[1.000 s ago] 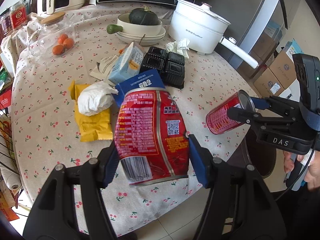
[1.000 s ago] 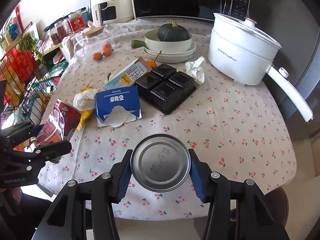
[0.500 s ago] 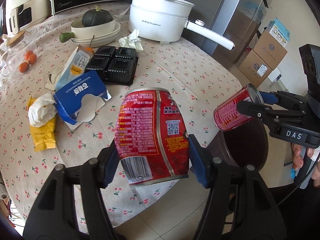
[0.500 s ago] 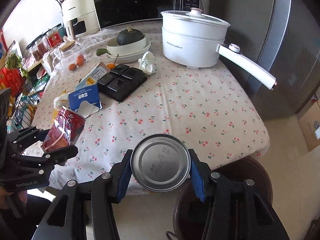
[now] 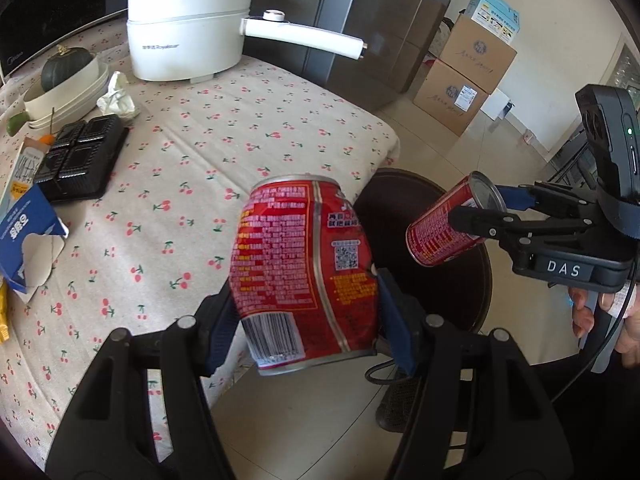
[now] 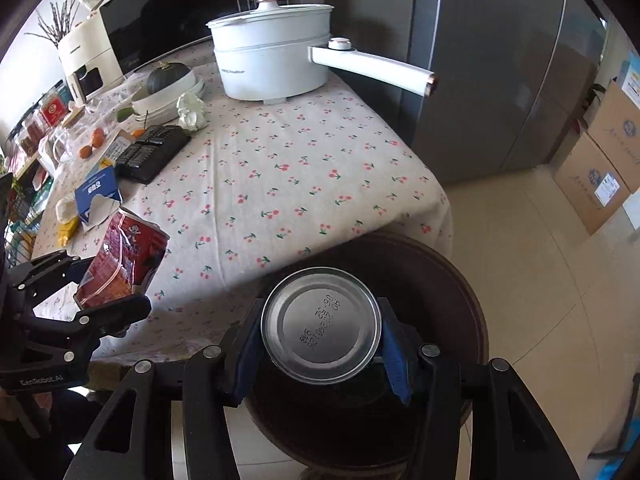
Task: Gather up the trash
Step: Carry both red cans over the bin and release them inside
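My left gripper (image 5: 306, 312) is shut on a dented red can (image 5: 304, 264), held over the table's edge beside a dark brown bin (image 5: 404, 188) on the floor. My right gripper (image 6: 320, 340) is shut on a second red can (image 6: 320, 324), whose silver end faces the camera, right above the bin (image 6: 460, 280). In the left wrist view that second can (image 5: 444, 228) hangs tilted over the bin in the right gripper (image 5: 490, 208). The right wrist view shows the dented can (image 6: 120, 260) in the left gripper (image 6: 94, 286) at the left.
The cherry-print table (image 5: 240, 128) carries a white pot (image 5: 188, 28) with a long handle, a black tray (image 5: 80, 160), a blue carton (image 5: 24, 236), a crumpled tissue (image 5: 116, 100) and a bowl with a squash (image 5: 64, 80). Cardboard boxes (image 5: 468, 76) and a grey fridge (image 6: 500, 80) stand beyond.
Both grippers have swung right with their cans, from over the middle of the table to its edge; the bin has come into view under the right-hand can.
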A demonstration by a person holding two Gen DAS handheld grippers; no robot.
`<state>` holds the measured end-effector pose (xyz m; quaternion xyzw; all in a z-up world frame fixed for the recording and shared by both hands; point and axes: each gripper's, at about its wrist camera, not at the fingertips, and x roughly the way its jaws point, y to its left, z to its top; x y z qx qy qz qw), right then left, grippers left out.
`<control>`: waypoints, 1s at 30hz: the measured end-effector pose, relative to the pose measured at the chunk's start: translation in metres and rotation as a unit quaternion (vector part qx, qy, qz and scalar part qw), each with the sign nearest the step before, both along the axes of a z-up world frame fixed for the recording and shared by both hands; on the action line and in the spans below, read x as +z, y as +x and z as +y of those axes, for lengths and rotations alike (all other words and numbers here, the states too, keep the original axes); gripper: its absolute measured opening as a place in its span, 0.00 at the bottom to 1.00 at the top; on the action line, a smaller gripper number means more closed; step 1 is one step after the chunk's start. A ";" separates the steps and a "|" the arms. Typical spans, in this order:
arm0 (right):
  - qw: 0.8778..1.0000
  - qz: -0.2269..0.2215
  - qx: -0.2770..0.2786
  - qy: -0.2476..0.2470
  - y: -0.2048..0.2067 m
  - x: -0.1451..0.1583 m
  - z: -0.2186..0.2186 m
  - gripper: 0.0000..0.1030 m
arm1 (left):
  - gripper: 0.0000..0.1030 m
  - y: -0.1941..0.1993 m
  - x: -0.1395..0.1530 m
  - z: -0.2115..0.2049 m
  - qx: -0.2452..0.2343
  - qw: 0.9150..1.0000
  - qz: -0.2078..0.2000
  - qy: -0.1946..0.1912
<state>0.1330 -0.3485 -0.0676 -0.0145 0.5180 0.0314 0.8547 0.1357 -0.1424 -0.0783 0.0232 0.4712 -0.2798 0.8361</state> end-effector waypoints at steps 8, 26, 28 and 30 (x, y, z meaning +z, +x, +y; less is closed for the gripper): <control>0.998 0.017 -0.058 -0.002 -0.023 -0.015 -0.056 0.52 | 0.63 -0.004 -0.026 -0.061 -0.064 0.998 0.004 0.014; 0.996 0.039 -0.075 -0.006 -0.034 -0.030 -0.077 0.52 | 0.99 -0.001 -0.025 -0.047 -0.032 0.997 -0.011 0.063; 0.997 0.041 -0.072 -0.006 -0.034 -0.031 -0.075 0.52 | 0.99 0.000 -0.023 -0.040 -0.026 0.998 -0.007 0.059; 0.997 0.044 -0.070 -0.005 -0.032 -0.032 -0.073 0.52 | 0.99 0.000 -0.021 -0.034 -0.020 0.998 -0.006 0.058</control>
